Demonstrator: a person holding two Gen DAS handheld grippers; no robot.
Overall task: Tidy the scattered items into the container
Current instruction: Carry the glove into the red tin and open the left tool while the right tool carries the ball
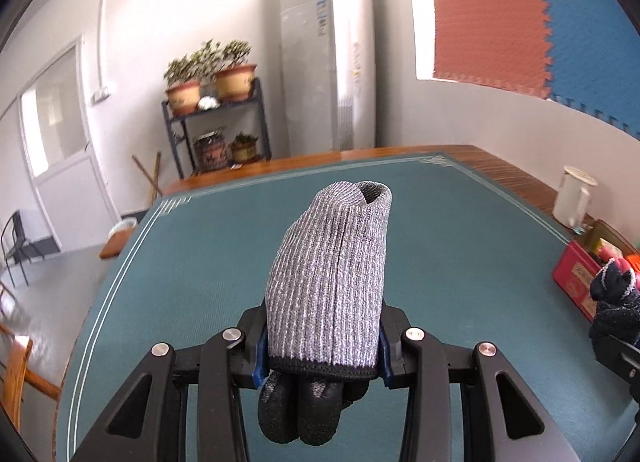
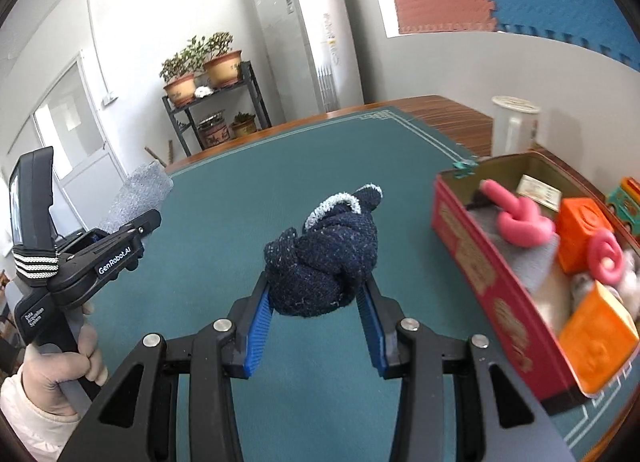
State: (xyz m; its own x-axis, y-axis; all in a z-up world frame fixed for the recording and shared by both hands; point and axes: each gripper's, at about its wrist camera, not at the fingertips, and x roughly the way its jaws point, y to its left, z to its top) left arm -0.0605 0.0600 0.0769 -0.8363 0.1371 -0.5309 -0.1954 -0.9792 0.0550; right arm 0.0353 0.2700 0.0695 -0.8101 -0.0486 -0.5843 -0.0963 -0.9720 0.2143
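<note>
My left gripper [image 1: 322, 358] is shut on a grey knit glove [image 1: 332, 282] that stands up between its blue pads, black fingertips hanging below. My right gripper [image 2: 318, 302] is shut on a knotted navy sock [image 2: 324, 262] with a white cuff edge, held above the green mat. To its right lies the red tin box [image 2: 480, 262], open, holding pink ring toys [image 2: 520, 222], orange blocks [image 2: 580, 238] and grey cloth. In the left wrist view the red tin box [image 1: 572, 282] sits at the far right, with the navy sock [image 1: 616, 302] in front of it.
A green mat [image 1: 200, 282] covers the wooden table. A white jug [image 2: 514, 126] stands behind the box near the far edge. A person's hand [image 2: 52, 374] holds the left gripper's handle at the left. A plant shelf [image 1: 216, 122] and a tall air conditioner stand beyond the table.
</note>
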